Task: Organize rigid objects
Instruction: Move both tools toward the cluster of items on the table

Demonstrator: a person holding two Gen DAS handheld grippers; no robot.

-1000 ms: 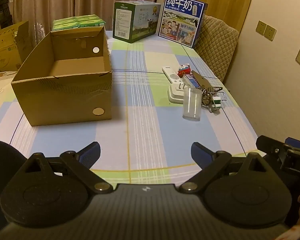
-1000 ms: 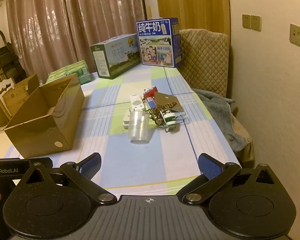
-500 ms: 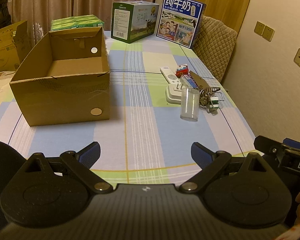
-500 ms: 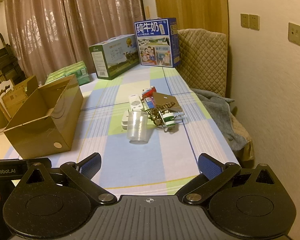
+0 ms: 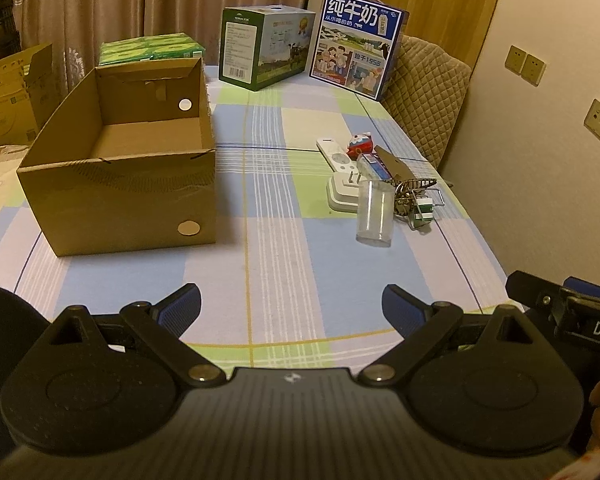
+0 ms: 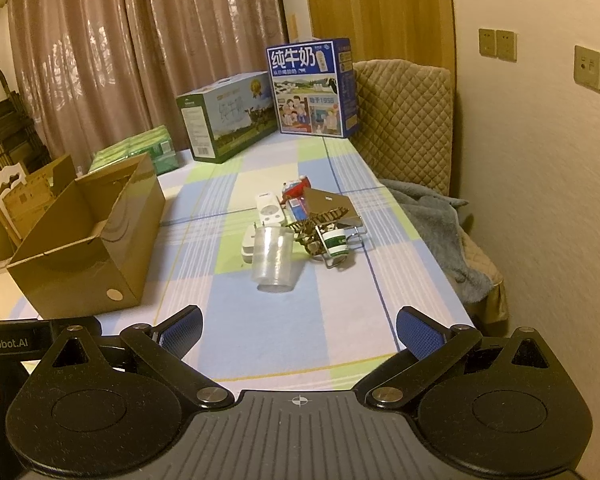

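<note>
Nearest, the left gripper (image 5: 291, 306) and the right gripper (image 6: 299, 328) both hang over the near edge of the desk (image 5: 300, 272) with jaws spread wide and nothing between them. Over the last second almost nothing has shifted: both views have drifted only slightly, the right one a touch closer to the pile, and no object has moved, so the sorting looks not yet begun and this reads as the approach.

Further out, on the right half of the desk, a clear plastic cup (image 6: 274, 258) stands closest, the likely 1st pick for the right gripper. Just behind it, touching or nearly so, lie a white plug adapter (image 5: 342, 192), a white remote (image 5: 336, 156), a small red toy (image 5: 361, 143), a blue packet (image 5: 374, 166), a brown card (image 6: 330, 204) and a wire clip holding a small green-and-white tub (image 6: 335, 242).

Left of them, well apart, the open cardboard box (image 5: 120, 196) sits empty. At the far end stand 2 milk cartons, 1 green (image 5: 266, 48) and 1 blue (image 5: 358, 46)
</note>
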